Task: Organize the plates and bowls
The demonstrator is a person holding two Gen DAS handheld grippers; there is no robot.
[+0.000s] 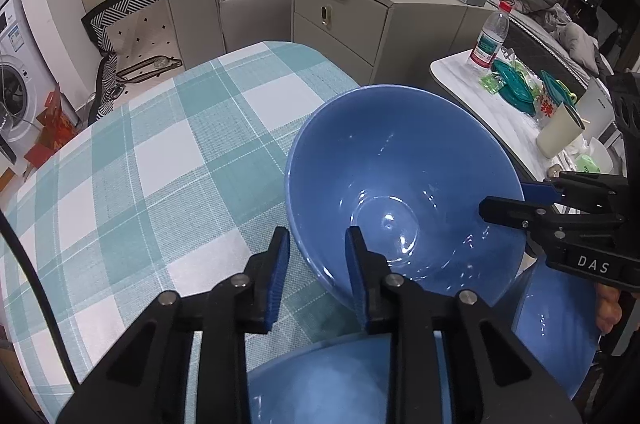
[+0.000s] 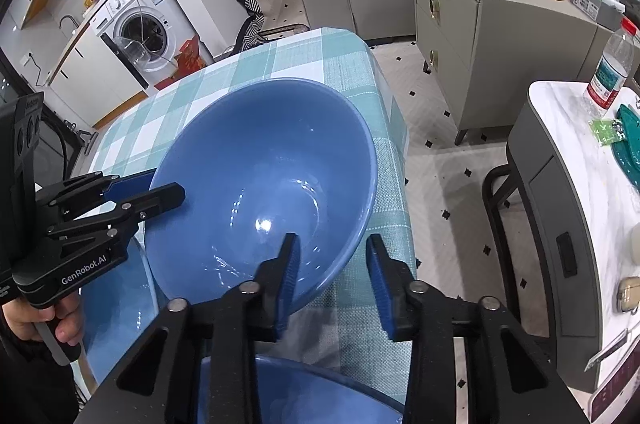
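On the checked tablecloth [image 1: 160, 152] a big blue bowl [image 1: 400, 184] is tipped up, gripped at opposite rims: the left gripper [image 1: 318, 276] and the right gripper [image 2: 334, 280] are each clamped across its wall. Two more blue dishes, a near one [image 1: 320, 376] and another [image 1: 556, 328] beside it, lie at the frame edges, possibly bowls too. Nothing looks stacked yet, so most of the sorting remains.

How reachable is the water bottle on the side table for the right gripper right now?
Probably not yet. The right gripper is shut on the rim of the big blue bowl, sharing it with the left gripper, and the water bottle stands on the side table across open floor.
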